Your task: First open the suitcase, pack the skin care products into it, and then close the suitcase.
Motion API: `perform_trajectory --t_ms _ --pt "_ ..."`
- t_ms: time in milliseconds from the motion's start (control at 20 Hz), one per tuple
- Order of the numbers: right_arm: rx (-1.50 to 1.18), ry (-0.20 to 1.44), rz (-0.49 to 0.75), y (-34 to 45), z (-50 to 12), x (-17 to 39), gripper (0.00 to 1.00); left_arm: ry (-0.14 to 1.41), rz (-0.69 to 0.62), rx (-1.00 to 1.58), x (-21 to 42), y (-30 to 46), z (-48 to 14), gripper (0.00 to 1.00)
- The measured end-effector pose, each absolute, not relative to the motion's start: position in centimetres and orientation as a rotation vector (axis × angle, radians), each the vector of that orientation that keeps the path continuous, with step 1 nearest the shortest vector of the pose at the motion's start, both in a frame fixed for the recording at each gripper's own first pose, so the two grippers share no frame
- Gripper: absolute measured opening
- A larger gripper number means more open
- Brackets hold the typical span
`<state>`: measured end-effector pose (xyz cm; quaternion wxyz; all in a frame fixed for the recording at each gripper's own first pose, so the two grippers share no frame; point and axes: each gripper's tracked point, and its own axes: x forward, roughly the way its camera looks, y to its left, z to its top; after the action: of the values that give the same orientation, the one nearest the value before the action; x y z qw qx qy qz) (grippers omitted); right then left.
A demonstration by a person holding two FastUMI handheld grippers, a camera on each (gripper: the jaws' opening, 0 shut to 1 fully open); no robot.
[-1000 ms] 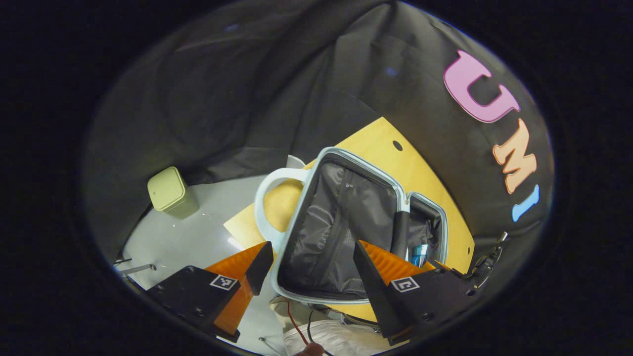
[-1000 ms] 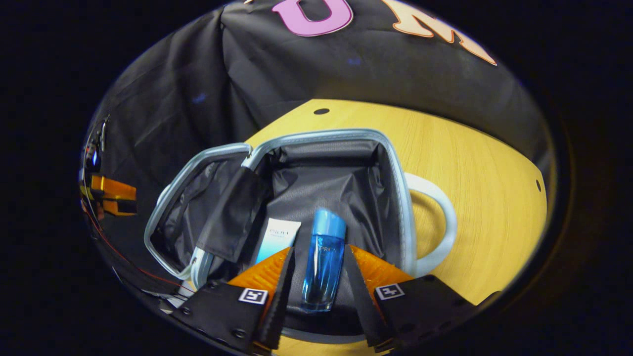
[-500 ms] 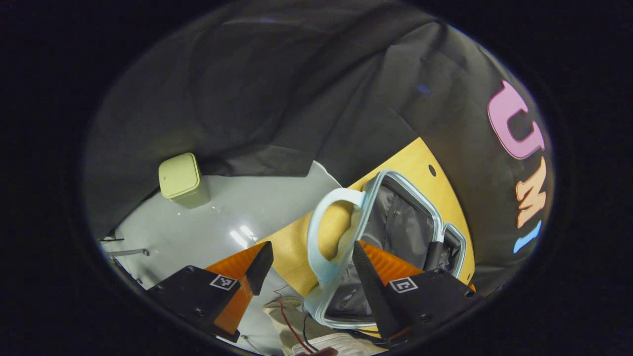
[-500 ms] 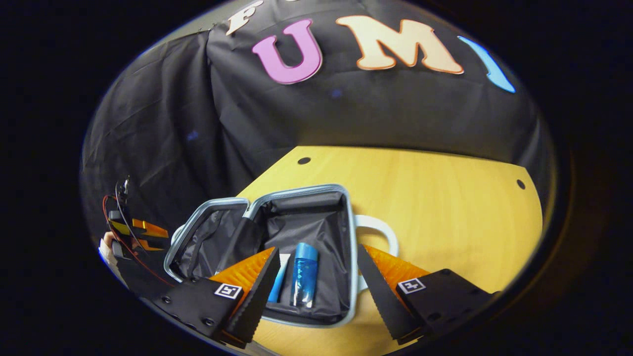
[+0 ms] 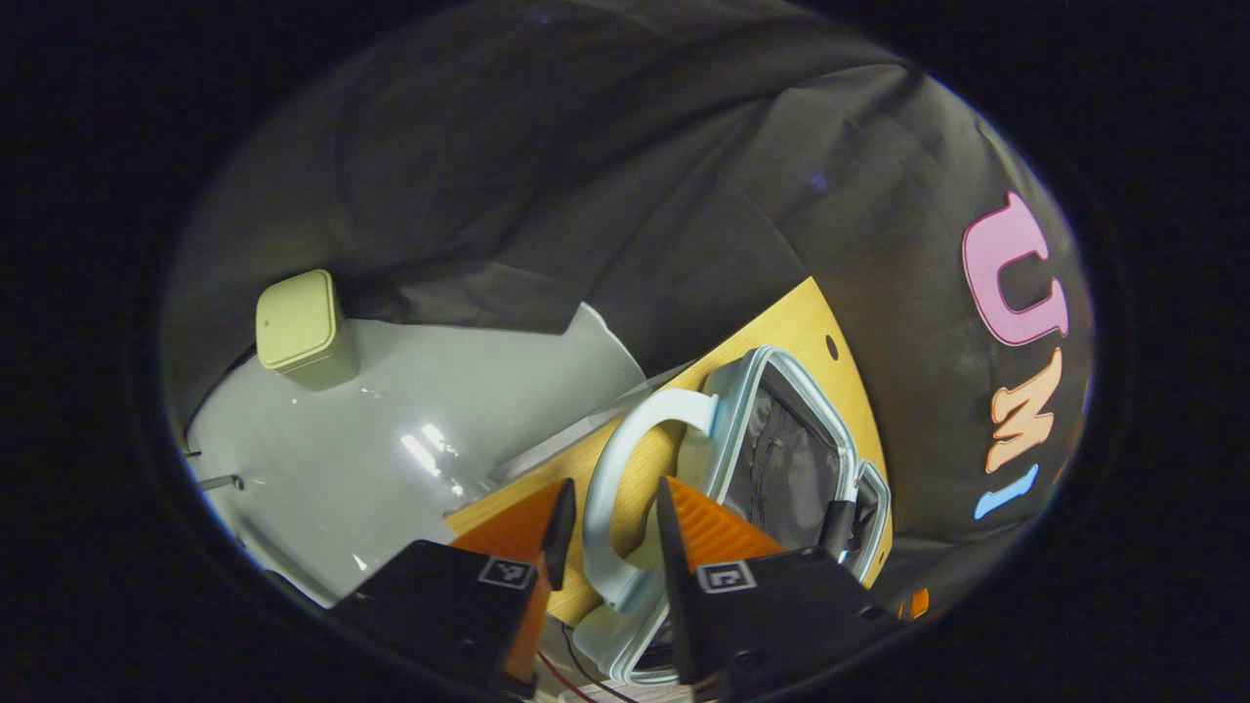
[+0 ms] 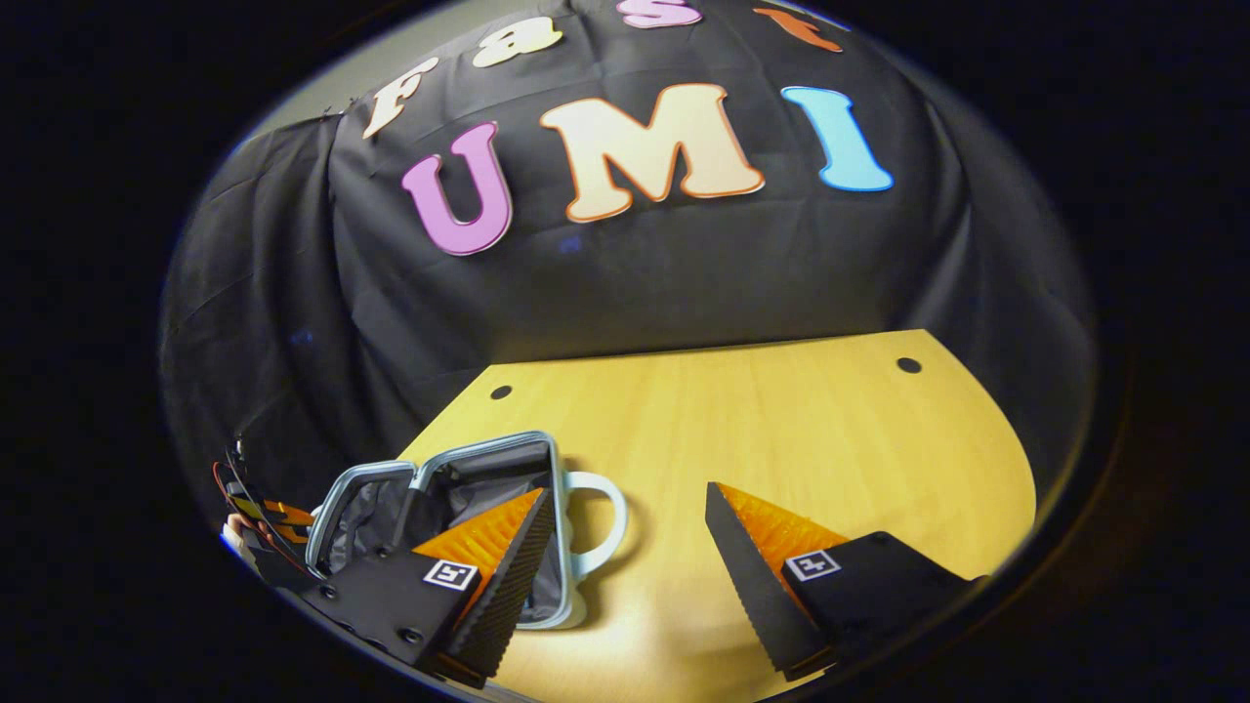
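Left gripper view: left gripper [image 5: 610,513] has its fingers narrowed around the white handle [image 5: 610,469] of the suitcase [image 5: 781,439]; the handle loop passes between them, but real contact on both sides can't be confirmed, so I cannot tell if it's gripping. Suitcase sits at 4 o'clock, lid open, dark lining exposed, pale rim close to the wooden table's [image 5: 791,322] edge. Grey floor [image 5: 391,430] spreads at 9 o'clock, with a small pale-green bin [image 5: 298,327] at 10 o'clock, well apart from the table. Right gripper view: right gripper [image 6: 625,527] is spread wide, nothing between its fingers, over bare tabletop [image 6: 781,430]. Open suitcase [image 6: 449,488] at 8 o'clock, near the table's left edge, partly behind one finger. Wide free tabletop from 12 to 4 o'clock. The other gripper [image 6: 259,513] shows at 8 o'clock beyond the suitcase
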<state>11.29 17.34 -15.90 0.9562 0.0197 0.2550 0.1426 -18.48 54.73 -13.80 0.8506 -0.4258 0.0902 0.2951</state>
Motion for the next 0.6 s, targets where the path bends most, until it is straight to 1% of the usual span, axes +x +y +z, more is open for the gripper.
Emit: perform_trajectory --t_ms 50,100,150,250,300,350,600 --pt "0.044 0.509 0.270 16.4 -15.5 11.1 0.94 0.196 0.642 -0.902 -18.7 55.3 -14.3 0.30" --pt "0.049 0.503 0.251 15.6 -15.2 10.9 0.94 0.200 0.649 -0.923 -18.8 55.6 -14.8 0.20" --pt "0.054 0.501 0.236 14.9 -15.0 10.7 0.98 0.186 0.636 -0.944 -18.6 55.8 -14.8 0.10" --pt "0.054 0.501 0.213 14.1 -15.1 9.9 0.98 0.157 0.605 -0.957 -18.7 55.6 -14.6 0.07" --pt "0.054 0.502 0.206 13.8 -15.1 9.6 0.94 0.147 0.591 -0.957 -18.7 55.5 -14.5 0.09" --pt "0.054 0.501 0.201 13.6 -15.1 9.4 0.98 0.137 0.578 -0.953 -18.7 55.4 -14.3 0.07" --pt "0.061 0.497 0.202 13.3 -14.9 8.4 0.98 0.130 0.541 -0.907 -18.9 54.1 -12.8 0.05"
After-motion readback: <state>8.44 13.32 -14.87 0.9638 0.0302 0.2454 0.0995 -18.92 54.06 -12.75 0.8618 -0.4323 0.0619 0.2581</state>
